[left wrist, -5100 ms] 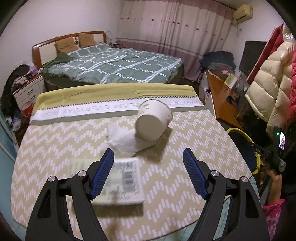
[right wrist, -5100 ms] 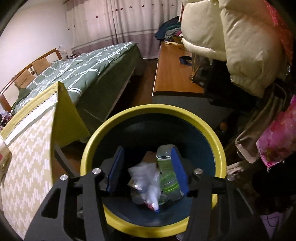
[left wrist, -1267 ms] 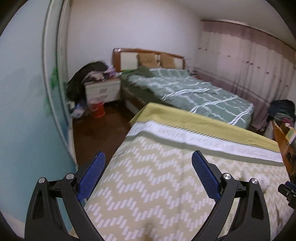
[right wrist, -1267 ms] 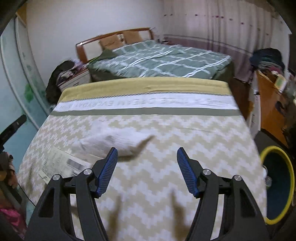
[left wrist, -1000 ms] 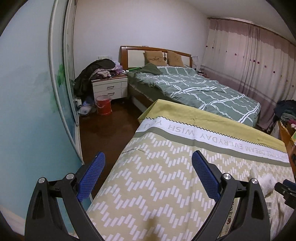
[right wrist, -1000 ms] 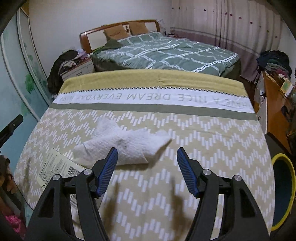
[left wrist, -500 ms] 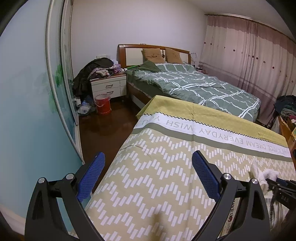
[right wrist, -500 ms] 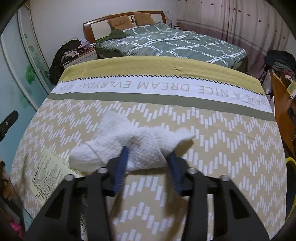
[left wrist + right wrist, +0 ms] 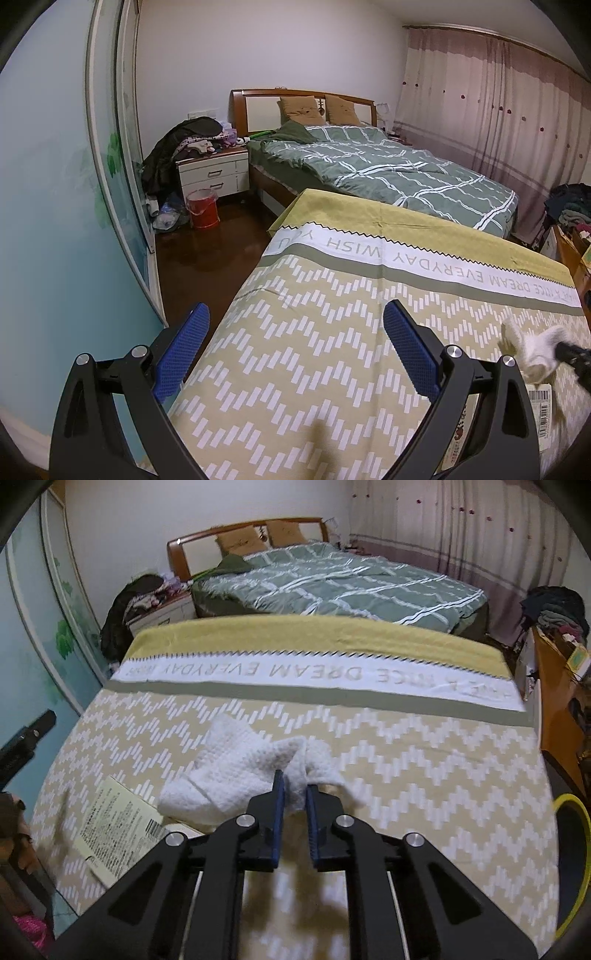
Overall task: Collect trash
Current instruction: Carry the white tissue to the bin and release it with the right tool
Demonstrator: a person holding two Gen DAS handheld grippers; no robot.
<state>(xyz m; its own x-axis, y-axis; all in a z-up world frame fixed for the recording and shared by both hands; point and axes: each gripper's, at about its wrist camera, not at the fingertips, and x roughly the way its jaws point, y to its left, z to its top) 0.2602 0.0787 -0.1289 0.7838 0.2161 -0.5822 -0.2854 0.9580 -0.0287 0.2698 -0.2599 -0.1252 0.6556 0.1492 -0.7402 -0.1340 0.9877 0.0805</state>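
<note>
Pinching a white paper towel (image 9: pixel 236 771) on the tabletop (image 9: pixel 424 760), the right gripper (image 9: pixel 293 794) closes its fingers; the left gripper (image 9: pixel 295 347), at nine o'clock, hangs spread.

tissue (image 9: pixel 236 771) on table (image 9: pixel 424 775), packet (image 9: pixel 118 827) left, bin (image 9: pixel 572 864) right, bed (image 9: pixel 332 579) behind

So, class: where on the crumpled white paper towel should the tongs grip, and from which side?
Grip the raised ridge in the middle of the paper towel, coming in from the near table edge. There the folds bunch into a thin peak, and the right tongs are pinched on it.
</note>
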